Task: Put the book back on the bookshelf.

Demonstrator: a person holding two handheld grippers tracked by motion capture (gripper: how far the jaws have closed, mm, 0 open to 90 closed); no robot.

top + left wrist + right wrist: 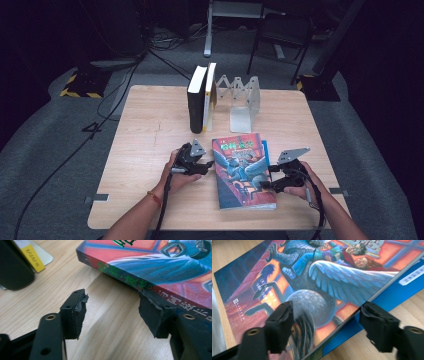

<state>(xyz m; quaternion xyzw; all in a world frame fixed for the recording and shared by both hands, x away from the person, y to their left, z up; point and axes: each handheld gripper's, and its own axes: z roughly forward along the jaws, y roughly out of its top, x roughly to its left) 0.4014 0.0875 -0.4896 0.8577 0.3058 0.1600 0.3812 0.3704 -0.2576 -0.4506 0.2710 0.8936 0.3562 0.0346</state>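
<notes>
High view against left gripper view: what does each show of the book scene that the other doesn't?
High view alone: the metal bookend rack at the back, the right gripper at the colourful book's right edge, both forearms, and a blue book peeking out beneath.

Left gripper view alone: the printed lettering along the colourful book's spine, and the left gripper's open jaws close up, one worn pad right at that spine.

Both: the colourful book lying flat on the wooden table, the left gripper beside its left side, and the upright black book behind.
</notes>
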